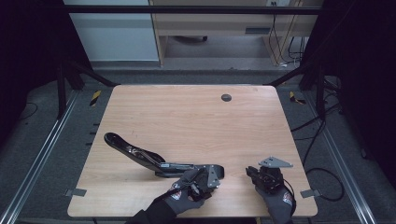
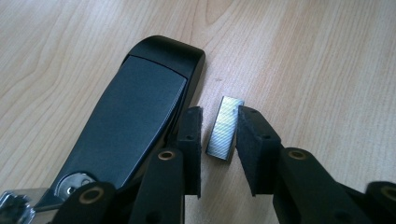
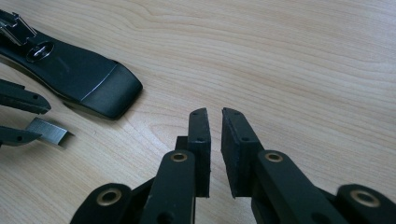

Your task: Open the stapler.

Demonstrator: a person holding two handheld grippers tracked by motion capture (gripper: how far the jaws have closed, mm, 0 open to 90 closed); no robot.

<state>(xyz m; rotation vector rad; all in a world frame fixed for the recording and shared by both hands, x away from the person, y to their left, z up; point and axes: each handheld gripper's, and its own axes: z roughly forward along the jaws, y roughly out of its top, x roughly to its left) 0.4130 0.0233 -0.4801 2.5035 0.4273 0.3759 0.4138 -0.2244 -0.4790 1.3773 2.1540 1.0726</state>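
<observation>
Reaching low over the near edge of the table point(image 1: 187, 112), the left gripper point(image 2: 219, 135) straddles a strip of staples point(image 2: 225, 134) lying flat just right of the black stapler point(image 2: 135, 112), its pads beside the strip but not pressing. Well to the right, the right gripper point(image 3: 215, 135) hovers near the table's near right corner, jaws almost together and holding nothing

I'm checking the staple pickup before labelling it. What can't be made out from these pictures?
- Staple strip, left gripper view: whether the pads touch it.
- Staple strip, high view: hidden under the left hand-held gripper.
- Stapler, left gripper view: rear cut off by the bottom edge.
</observation>
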